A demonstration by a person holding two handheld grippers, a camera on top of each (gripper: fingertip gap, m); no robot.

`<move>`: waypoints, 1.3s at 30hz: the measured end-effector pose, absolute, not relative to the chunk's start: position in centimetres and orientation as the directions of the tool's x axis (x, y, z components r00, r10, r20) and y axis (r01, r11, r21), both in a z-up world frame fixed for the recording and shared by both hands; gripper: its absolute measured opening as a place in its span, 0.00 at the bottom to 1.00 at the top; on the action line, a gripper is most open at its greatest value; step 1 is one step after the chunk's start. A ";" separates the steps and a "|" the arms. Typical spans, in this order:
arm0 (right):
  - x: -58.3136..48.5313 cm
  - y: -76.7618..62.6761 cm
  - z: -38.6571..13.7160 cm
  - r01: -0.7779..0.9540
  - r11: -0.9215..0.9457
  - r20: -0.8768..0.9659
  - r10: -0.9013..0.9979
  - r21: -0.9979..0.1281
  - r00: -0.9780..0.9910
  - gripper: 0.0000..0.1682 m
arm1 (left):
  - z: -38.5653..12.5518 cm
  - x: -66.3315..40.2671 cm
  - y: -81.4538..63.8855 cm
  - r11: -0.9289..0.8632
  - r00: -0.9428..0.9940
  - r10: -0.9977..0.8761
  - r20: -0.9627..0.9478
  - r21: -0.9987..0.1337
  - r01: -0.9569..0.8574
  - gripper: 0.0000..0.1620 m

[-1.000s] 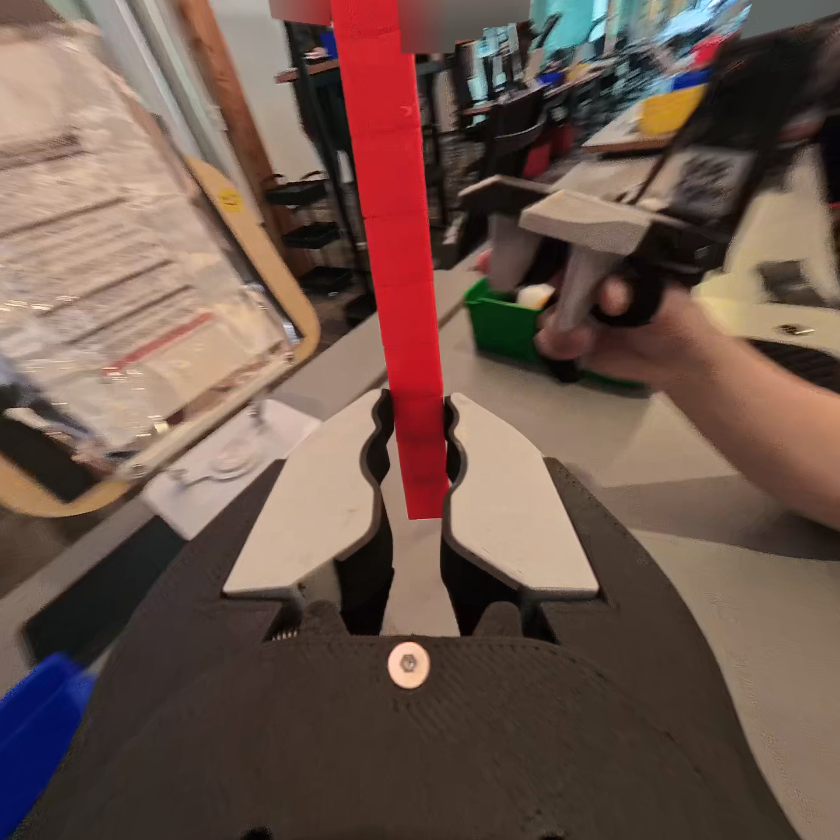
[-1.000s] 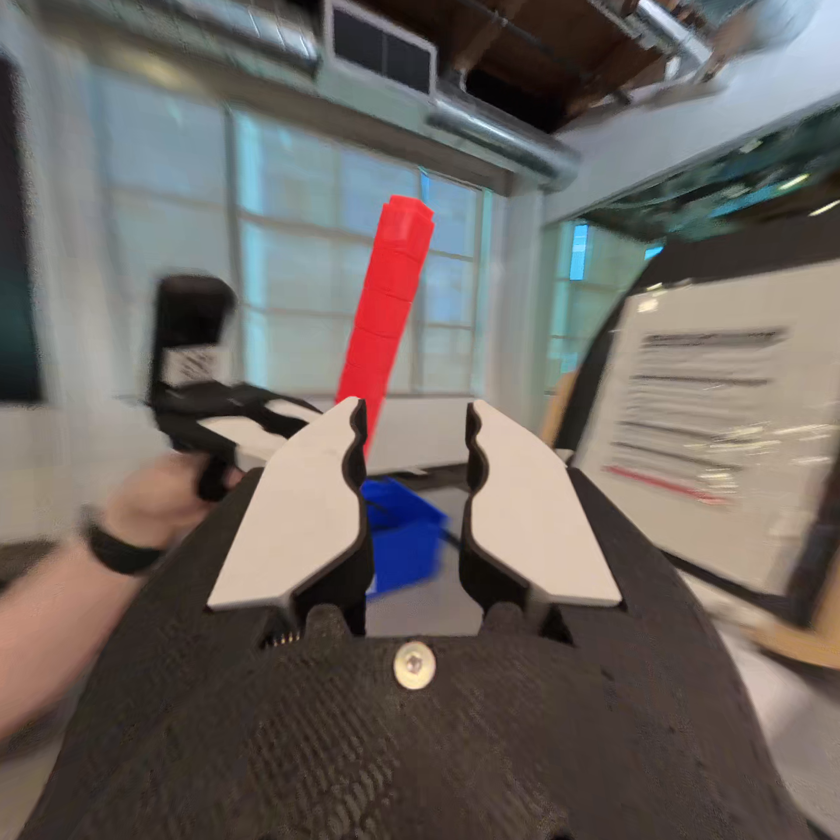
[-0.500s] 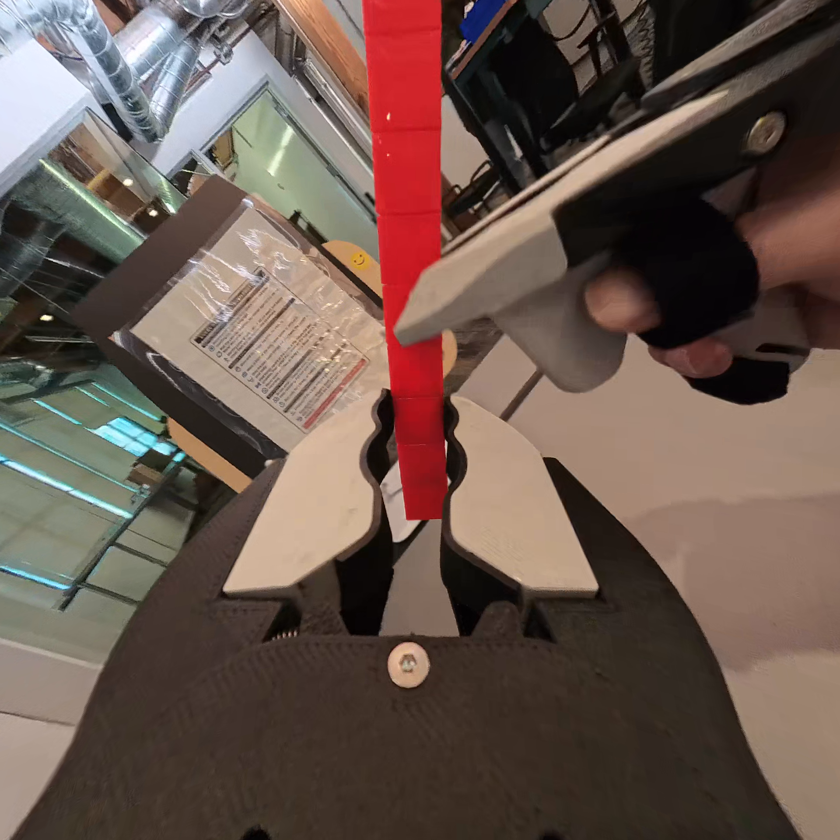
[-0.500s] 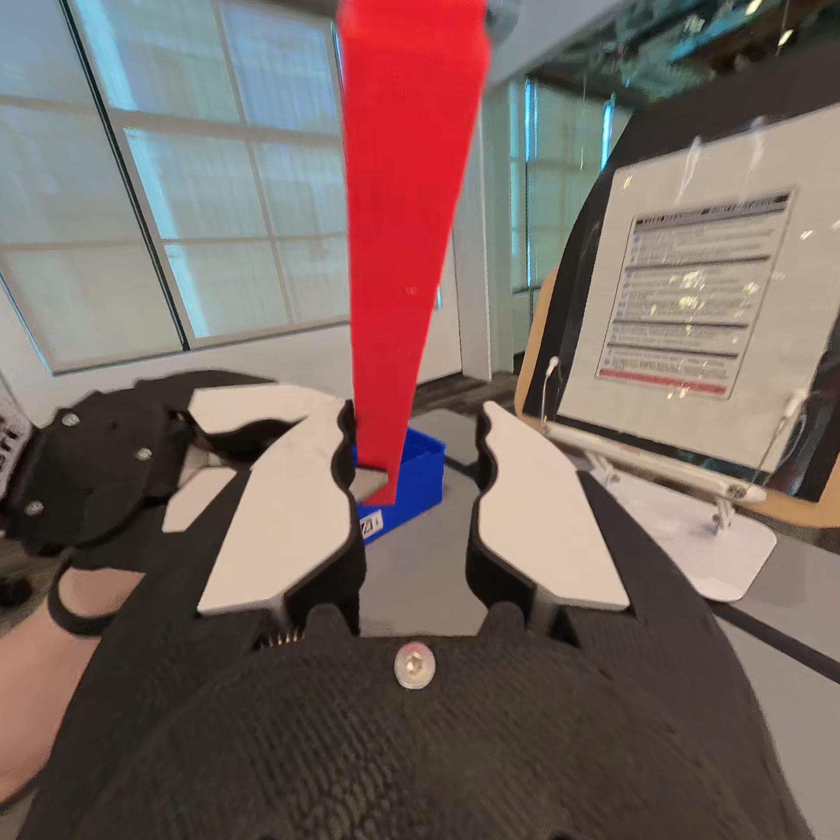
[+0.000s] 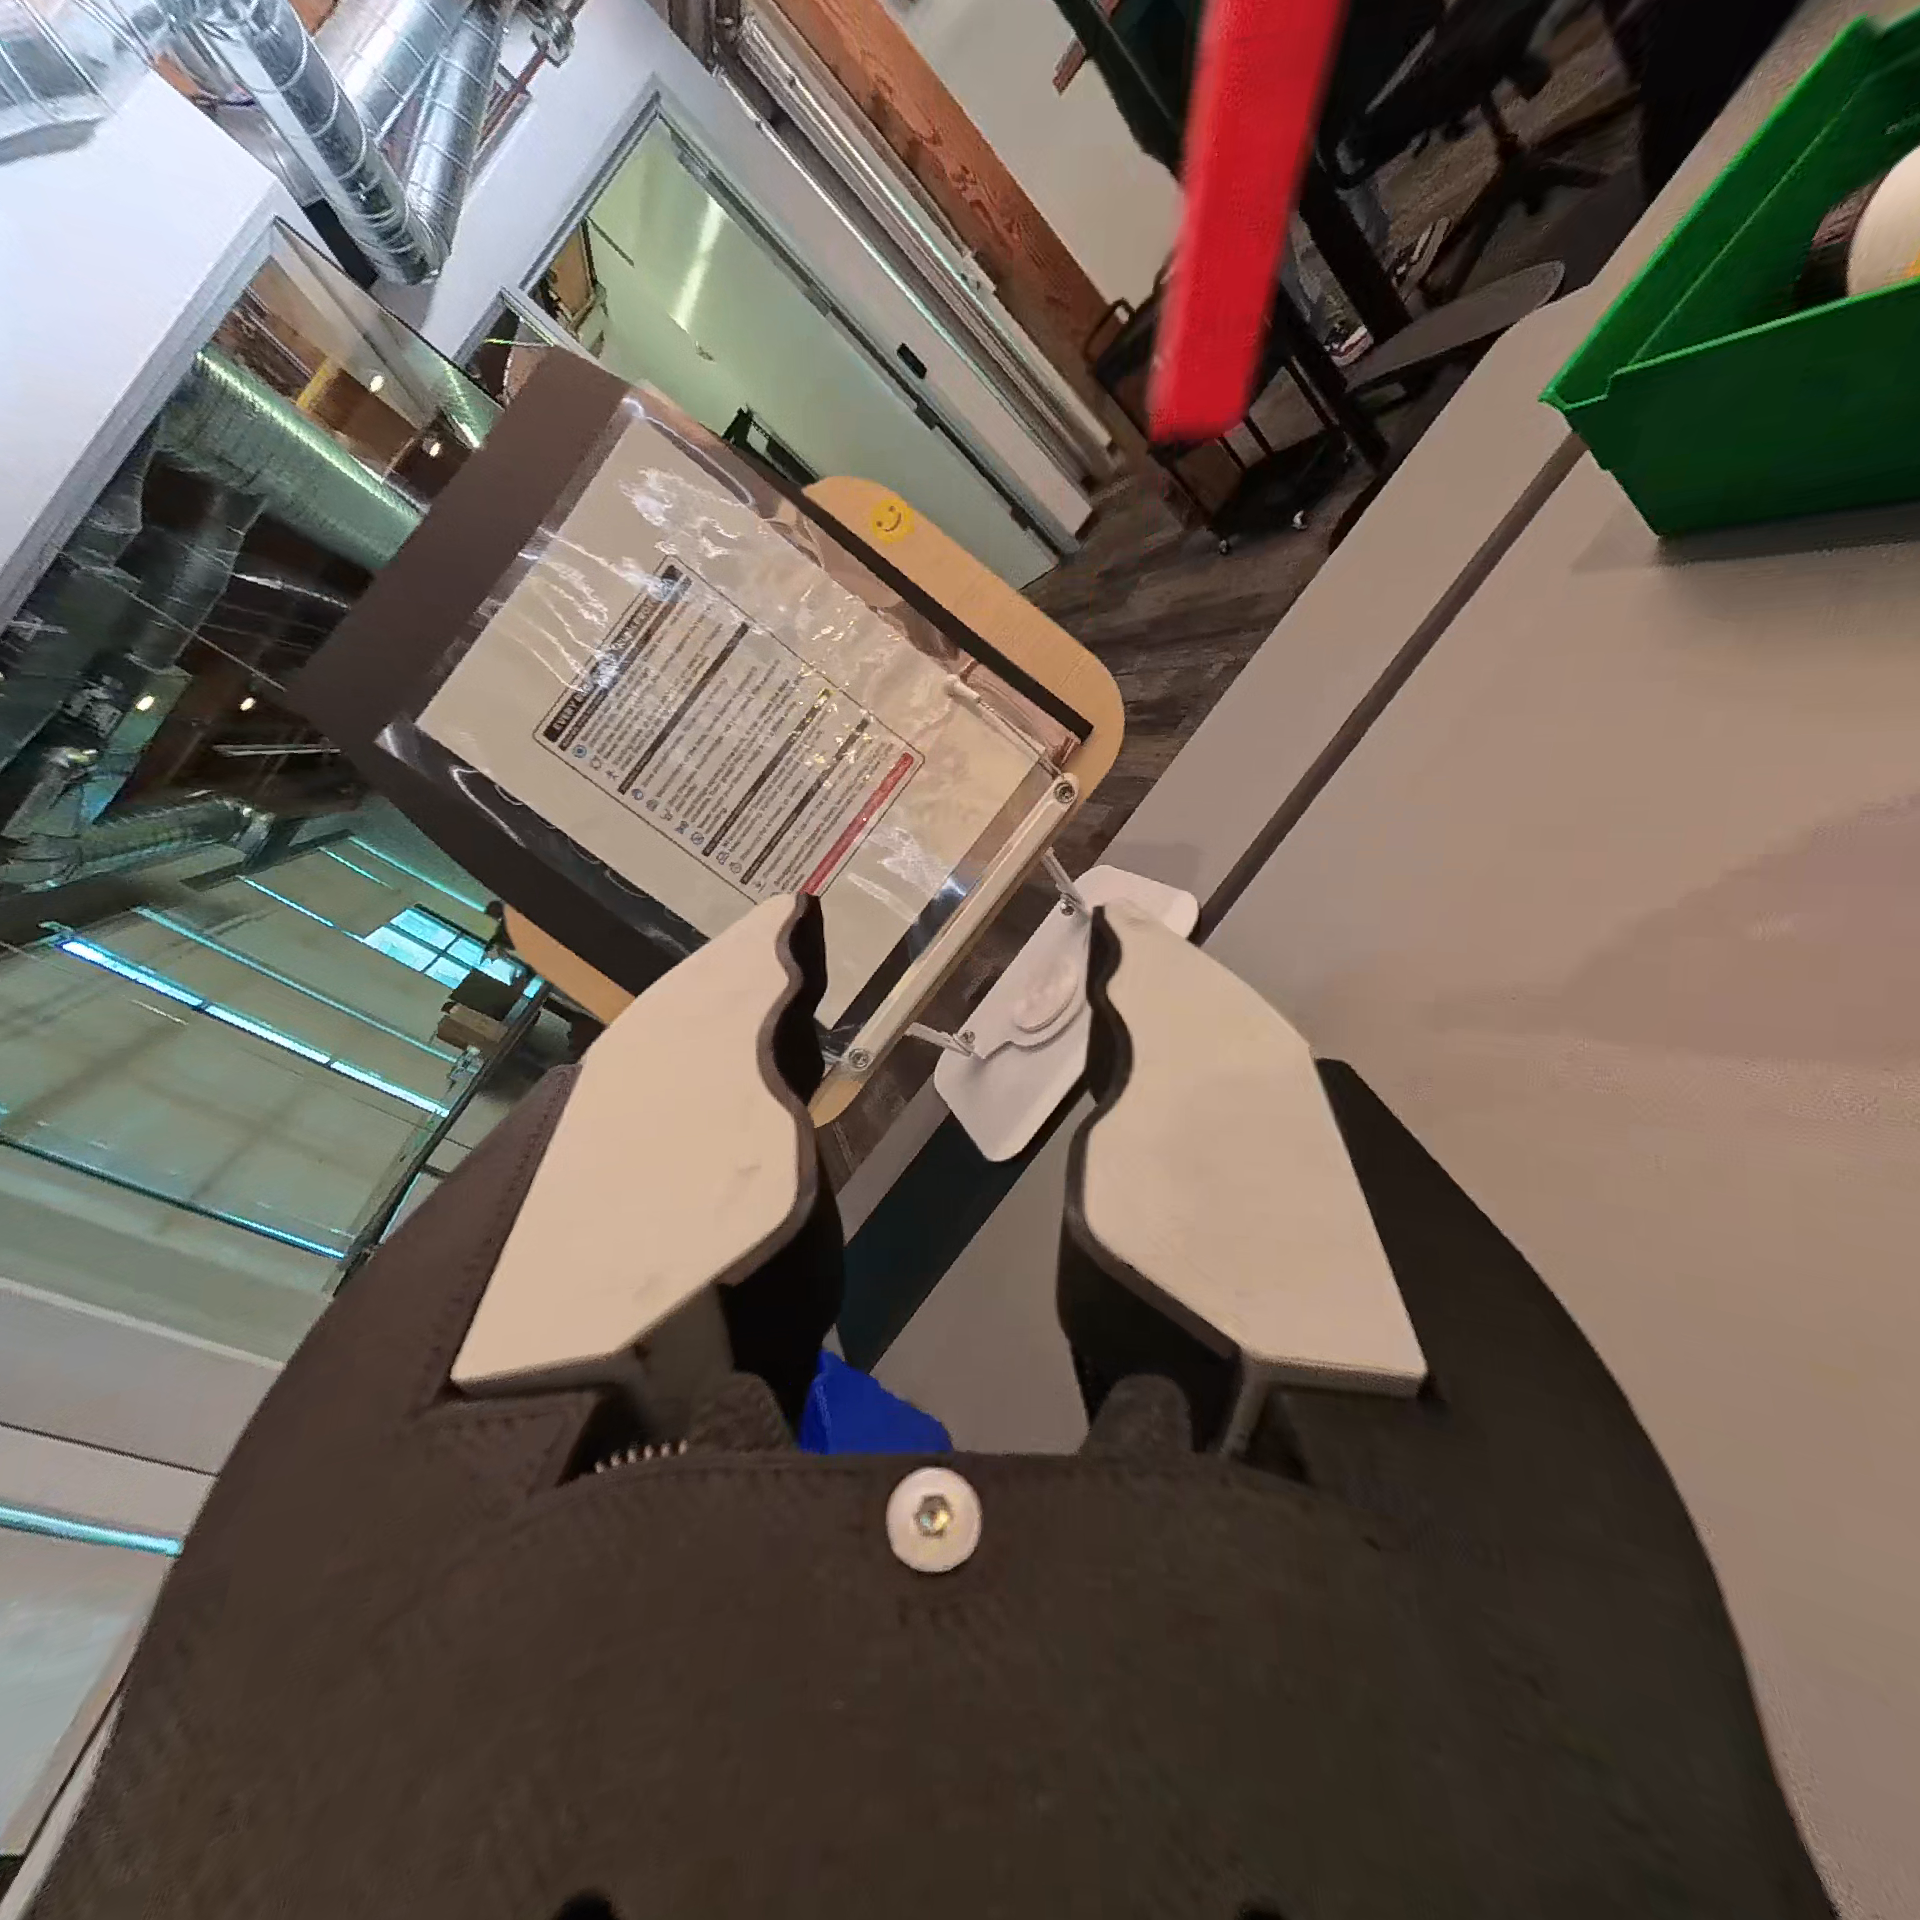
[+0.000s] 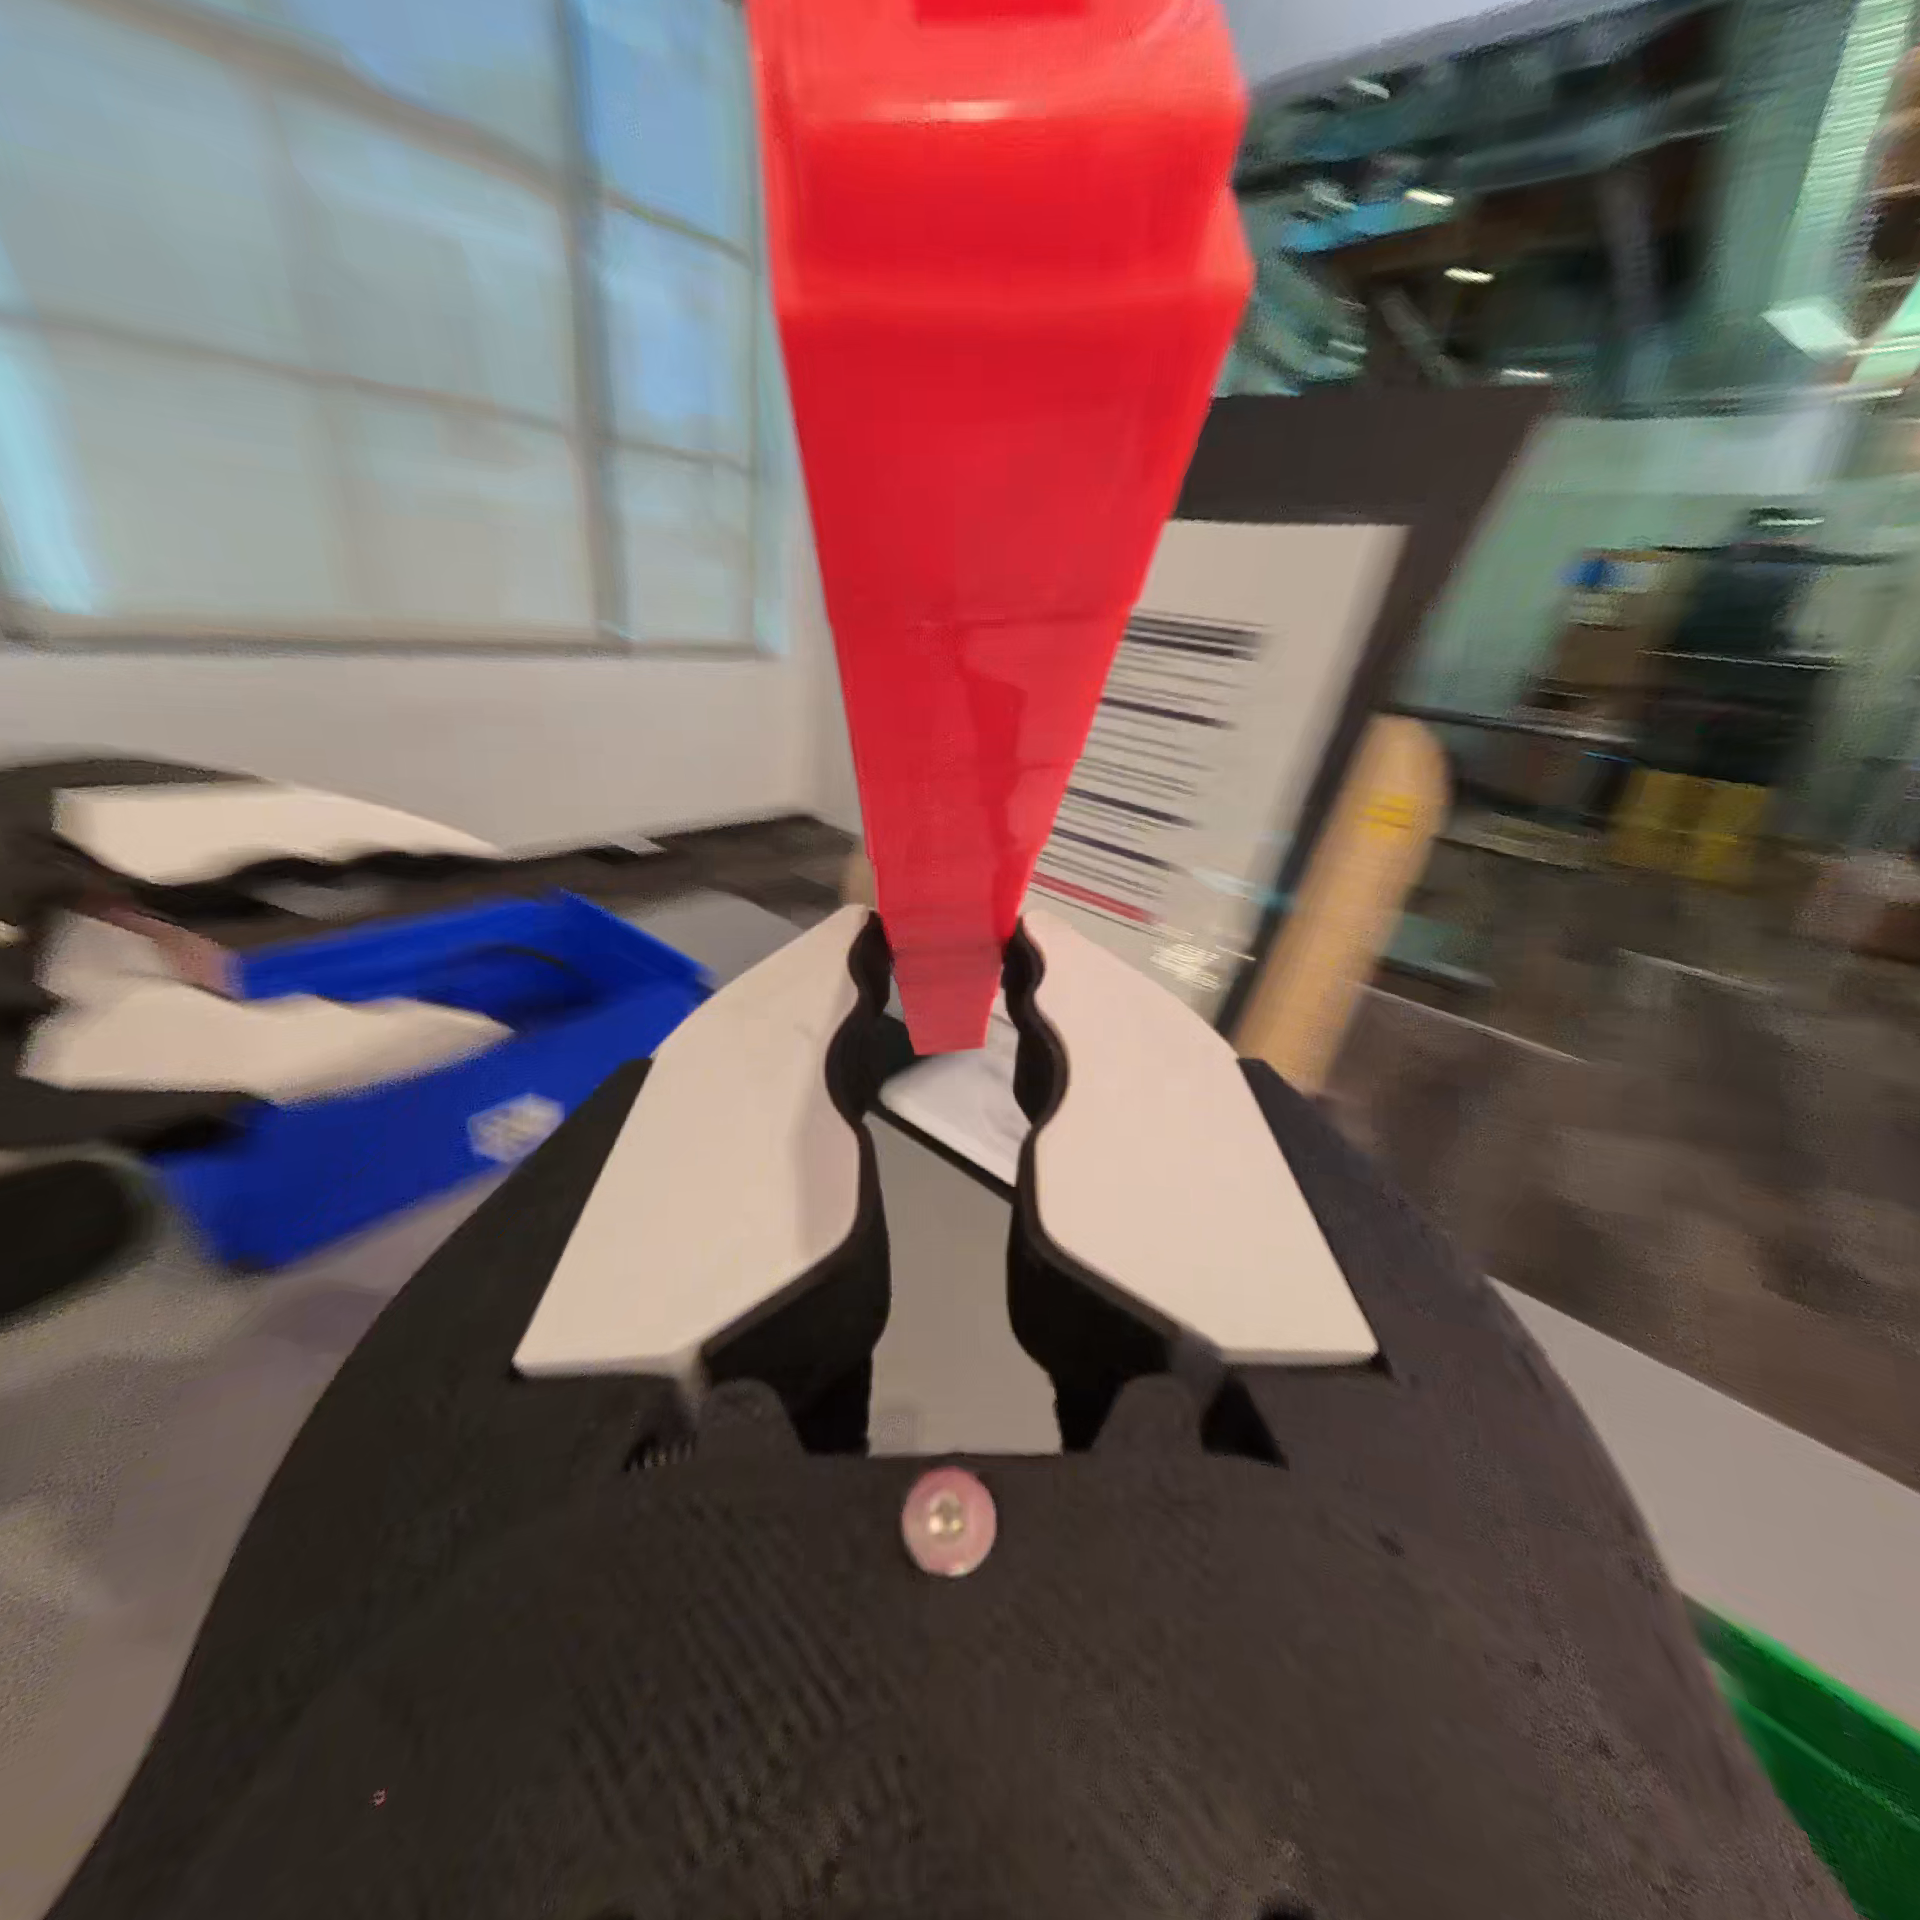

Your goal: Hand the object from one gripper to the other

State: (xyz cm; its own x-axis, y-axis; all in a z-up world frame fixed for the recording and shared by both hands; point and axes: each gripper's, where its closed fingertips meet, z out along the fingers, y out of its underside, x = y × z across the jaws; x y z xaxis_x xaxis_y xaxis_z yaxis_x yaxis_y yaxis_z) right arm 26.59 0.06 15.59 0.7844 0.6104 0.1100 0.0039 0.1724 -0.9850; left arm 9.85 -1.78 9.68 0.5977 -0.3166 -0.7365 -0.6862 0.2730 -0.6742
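Note:
A long red block stick [image 6: 987, 468] made of stacked cubes is held in my right gripper [image 6: 948, 951], whose white fingers are shut on its lower end. The stick reaches up past the top edge of the right wrist view. In the left wrist view the stick's end [image 5: 1231, 229] hangs in the air at the top, well clear of my left gripper [image 5: 951, 935], which is open and empty. The left gripper also shows blurred at the far left of the right wrist view [image 6: 239, 935].
A grey table [image 5: 1558, 935] lies below. A green bin [image 5: 1766, 384] stands on it at the right, a blue bin [image 6: 416, 1039] at the left. A framed printed sheet on a stand [image 5: 727, 769] stands at the table's edge. The grippers' ends are close to 15 cm from one another.
My left gripper has opened and let go of the red stick. My right gripper has shut on it and carries it away from the left gripper.

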 end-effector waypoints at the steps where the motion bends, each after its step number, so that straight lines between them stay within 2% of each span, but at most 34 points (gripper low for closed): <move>1: 30.0 -0.1 15.5 0.098 0.145 0.159 0.509 -0.985 0.846 0.13 | 9.8 9.5 -1.9 0.267 0.596 -0.317 -0.738 -0.673 -0.690 0.29; 3: 36.9 -1.1 14.5 0.213 0.022 0.210 0.302 -0.977 0.930 0.13 | 9.8 9.1 -2.1 0.247 0.590 -0.333 -0.735 -0.672 -0.698 0.28; 5: 42.4 -2.5 12.3 0.202 -0.137 0.175 0.185 -0.970 0.967 0.13 | 9.5 9.1 -2.5 0.234 0.581 -0.369 -0.726 -0.677 -0.698 0.27; 9: 47.9 -4.2 6.4 0.068 -0.422 0.017 0.124 -0.904 0.992 0.13 | 9.6 9.3 -3.2 0.243 0.570 -0.378 -0.730 -0.672 -0.700 0.22; 12: 48.6 -4.4 3.4 0.017 -0.540 -0.065 0.133 -0.841 0.989 0.13 | 9.5 9.8 -4.0 0.238 0.567 -0.416 -0.711 -0.687 -0.686 0.23; 15: 49.0 -4.2 1.8 0.041 -0.602 -0.052 0.136 -0.797 0.989 0.13 | 9.3 10.2 -4.6 0.241 0.553 -0.441 -0.707 -0.687 -0.686 0.23; 19: 50.9 -4.1 3.0 0.006 -0.531 -0.036 0.068 -0.848 0.997 0.13 | 9.0 10.3 -4.6 0.237 0.541 -0.438 -0.718 -0.673 -0.701 0.24; 22: 52.8 -4.2 3.2 0.047 -0.560 0.041 0.023 -0.827 0.999 0.13 | 8.6 10.3 -4.5 0.223 0.534 -0.460 -0.709 -0.675 -0.704 0.24; 25: 55.7 -2.5 1.4 0.157 -0.720 0.157 0.067 -0.676 0.985 0.13 | 8.4 10.2 -4.2 0.215 0.531 -0.470 -0.705 -0.675 -0.705 0.24; 29: 59.2 0.4 -2.8 0.158 -0.917 0.118 0.123 -0.365 0.985 0.13 | 8.3 10.5 -4.2 0.214 0.523 -0.471 -0.711 -0.667 -0.714 0.24; 32: 60.5 0.4 -6.2 0.168 -0.978 0.098 0.156 -0.127 0.983 0.13 | 7.9 10.6 -4.4 0.208 0.508 -0.474 -0.719 -0.652 -0.729 0.24; 37: 61.6 0.1 -10.7 0.105 -0.990 0.055 0.111 0.099 0.992 0.13 | 6.9 11.1 -4.5 0.192 0.481 -0.497 -0.722 -0.632 -0.750 0.23; 39: 62.1 -0.1 -12.0 0.075 -0.986 0.042 0.082 0.148 0.996 0.13 | 6.3 11.3 -4.3 0.187 0.467 -0.504 -0.727 -0.620 -0.762 0.23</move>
